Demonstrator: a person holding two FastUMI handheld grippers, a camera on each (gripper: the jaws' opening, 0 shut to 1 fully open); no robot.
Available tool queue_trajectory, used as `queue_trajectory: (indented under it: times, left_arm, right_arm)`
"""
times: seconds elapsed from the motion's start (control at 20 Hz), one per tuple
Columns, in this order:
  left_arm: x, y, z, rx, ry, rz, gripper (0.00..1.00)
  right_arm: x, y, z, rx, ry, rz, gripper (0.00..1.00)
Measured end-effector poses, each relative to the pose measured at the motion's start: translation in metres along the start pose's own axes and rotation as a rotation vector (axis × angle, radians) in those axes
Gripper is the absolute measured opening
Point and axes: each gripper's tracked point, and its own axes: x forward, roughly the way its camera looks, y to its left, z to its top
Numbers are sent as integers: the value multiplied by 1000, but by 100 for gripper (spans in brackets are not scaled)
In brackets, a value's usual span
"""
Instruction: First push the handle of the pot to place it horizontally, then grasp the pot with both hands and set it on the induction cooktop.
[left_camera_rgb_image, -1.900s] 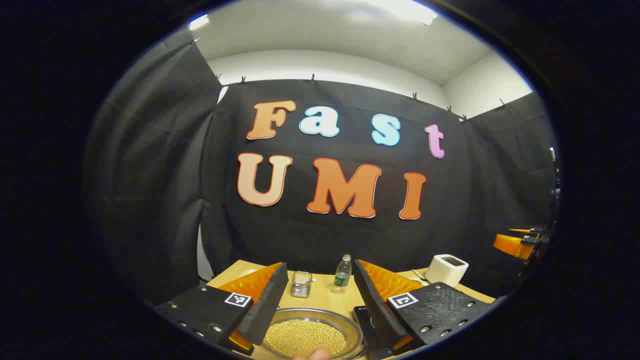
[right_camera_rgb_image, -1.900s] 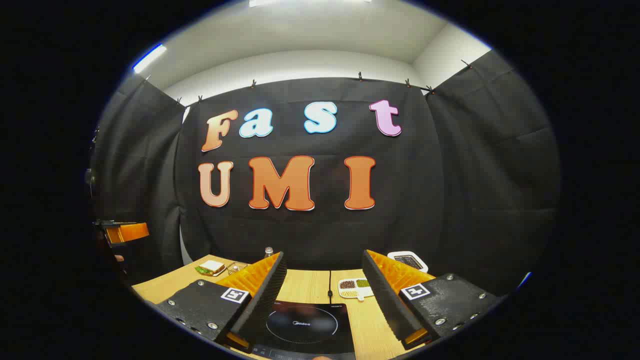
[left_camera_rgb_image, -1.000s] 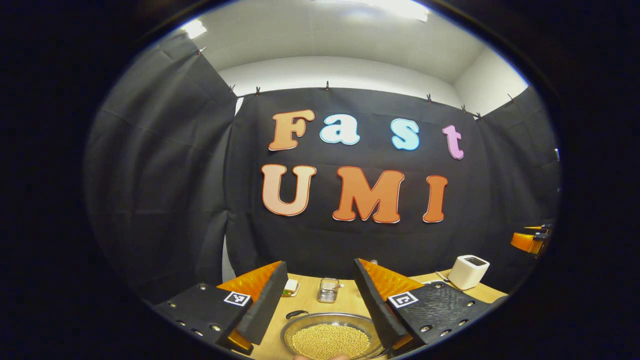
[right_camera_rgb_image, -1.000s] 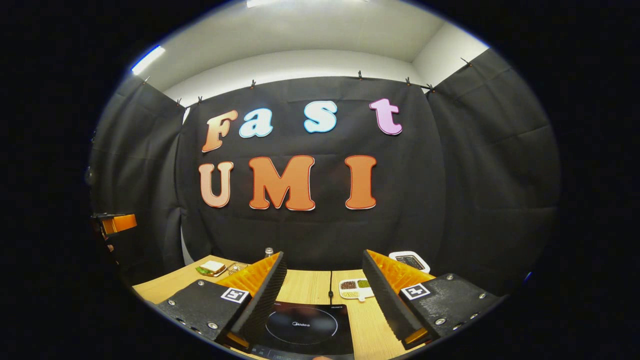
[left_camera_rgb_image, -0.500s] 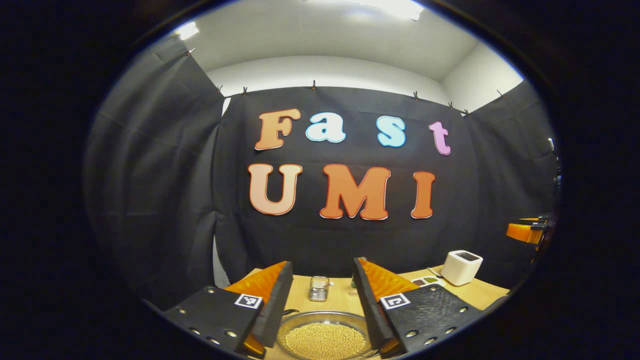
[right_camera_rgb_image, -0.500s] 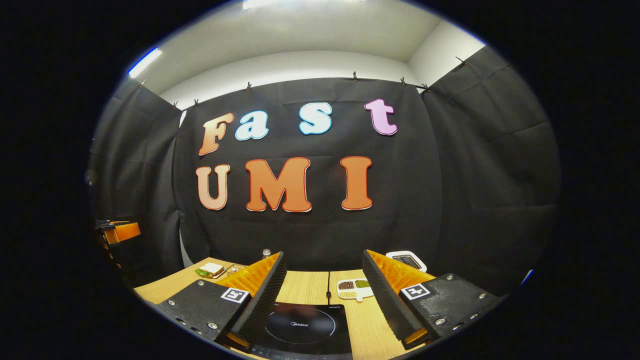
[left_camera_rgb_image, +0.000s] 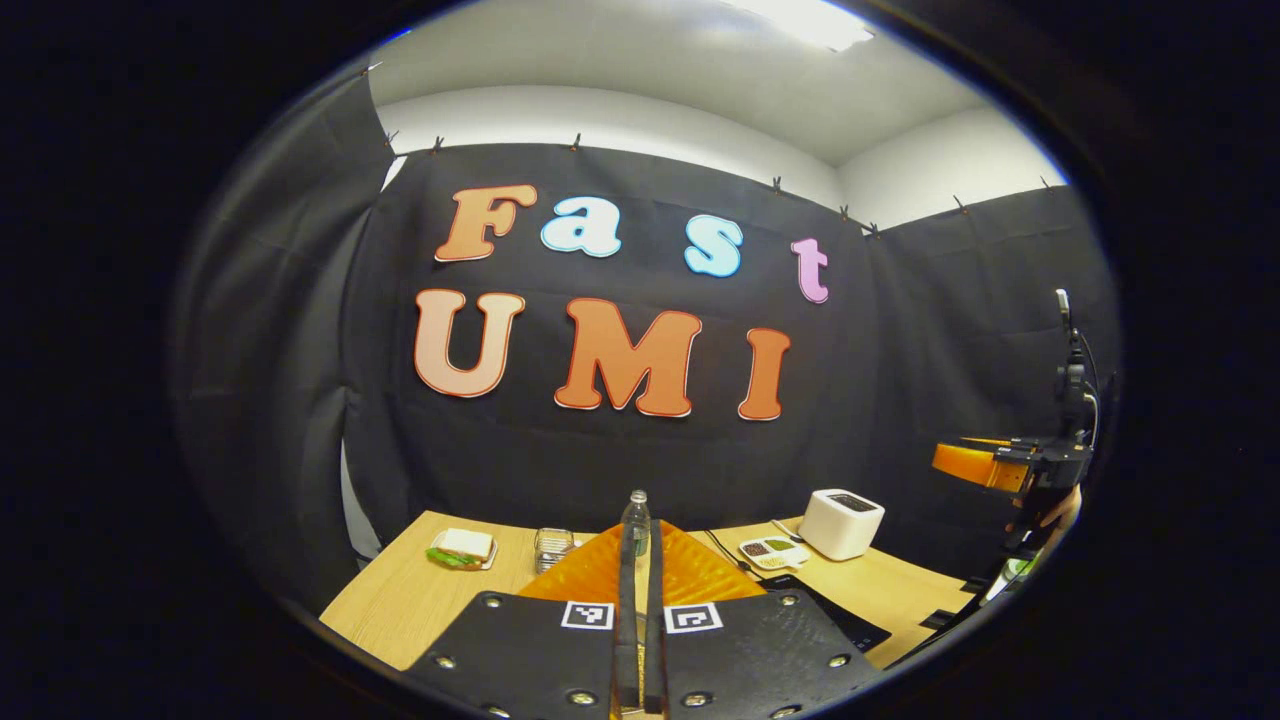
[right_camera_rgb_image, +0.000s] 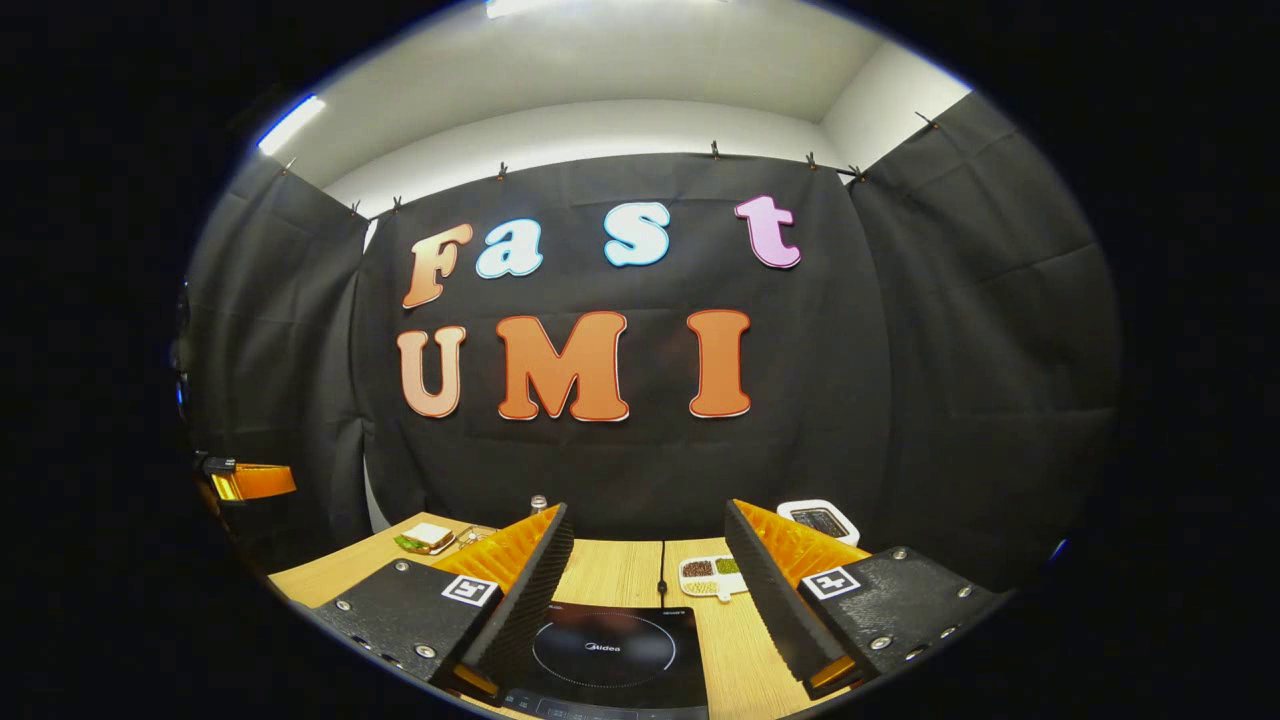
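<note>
In the left gripper view my left gripper (left_camera_rgb_image: 637, 530) is shut, its two fingers pressed flat together with nothing seen between them, above the wooden table (left_camera_rgb_image: 400, 600). The black induction cooktop (right_camera_rgb_image: 605, 650) lies flat on the table in the right gripper view, directly under and between the fingers of my open right gripper (right_camera_rgb_image: 648, 555), which holds nothing. A corner of the cooktop (left_camera_rgb_image: 835, 615) also appears right of my left gripper. The right gripper (left_camera_rgb_image: 985, 465) hangs far off at the right edge there, and the left gripper (right_camera_rgb_image: 250, 482) at the far left of the right gripper view.
A sandwich on a plate (left_camera_rgb_image: 462, 548), a small glass container (left_camera_rgb_image: 551, 548) and a water bottle (left_camera_rgb_image: 636, 510) stand at the back left. A white appliance (left_camera_rgb_image: 843, 523) and a divided dish of beans (left_camera_rgb_image: 772, 550) sit at the back right. The cooktop's cable (right_camera_rgb_image: 660, 565) runs toward the wall.
My left gripper has shut its fingers and swung, so the pan of yellow beans seen between them earlier has dropped out of sight. The right gripper has hardly moved.
</note>
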Motion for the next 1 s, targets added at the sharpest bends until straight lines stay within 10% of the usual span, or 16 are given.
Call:
queue_trajectory:
  times: [1.0]
  left_arm:
    - [-37, -10, -200, -71, 406, -36, 2]
  right_arm:
    - [6, -8, -9, -4, 6, -26, 95]
